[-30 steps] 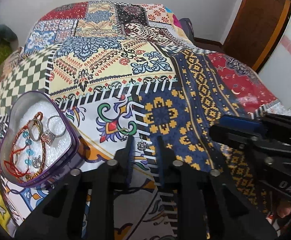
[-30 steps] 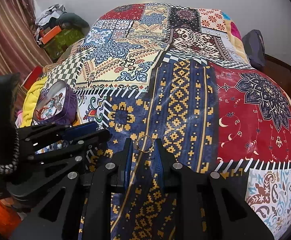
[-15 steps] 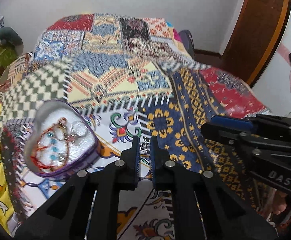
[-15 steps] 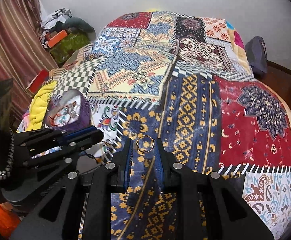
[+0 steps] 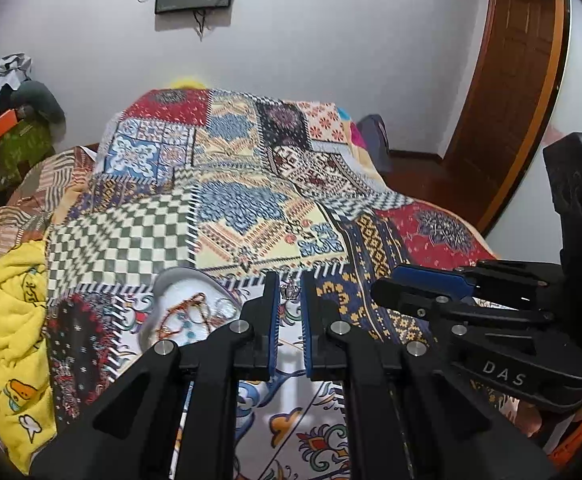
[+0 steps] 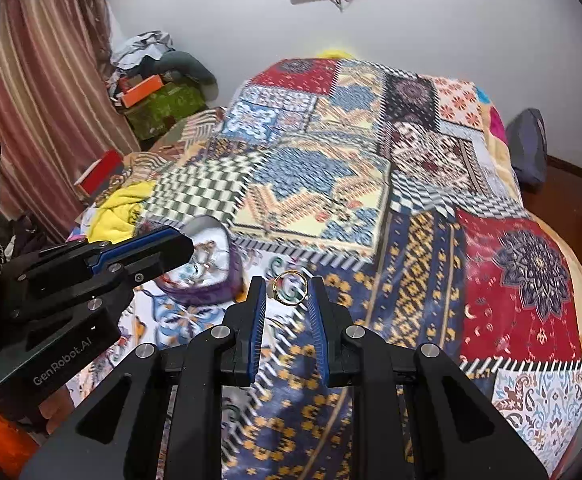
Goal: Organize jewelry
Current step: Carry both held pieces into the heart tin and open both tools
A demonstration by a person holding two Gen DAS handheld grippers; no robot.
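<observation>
My left gripper (image 5: 290,286) is shut on a small silver crown-shaped ring (image 5: 290,291), held above the bedspread. Just left of it lies the purple heart-shaped jewelry box (image 5: 179,280), open, with a white lining, a red cord bracelet, beads and rings inside. My right gripper (image 6: 289,288) is shut on a gold ring (image 6: 289,287) pinched between its fingertips, raised over the bed. The box (image 6: 227,284) shows in the right wrist view to the left of that gripper, partly hidden behind the left gripper body (image 6: 91,276).
A patchwork bedspread (image 5: 251,208) covers the bed. A yellow towel (image 5: 15,300) lies at the left edge. Clutter and boxes (image 6: 159,96) stand by the curtain at back left. A wooden door (image 5: 503,92) is at right. The right gripper body (image 5: 491,328) is close on the right.
Both grippers have lifted off the bedspread with their rings. The left gripper closed on the silver ring and now sits nearer the box. The views tilted up toward the wall.
</observation>
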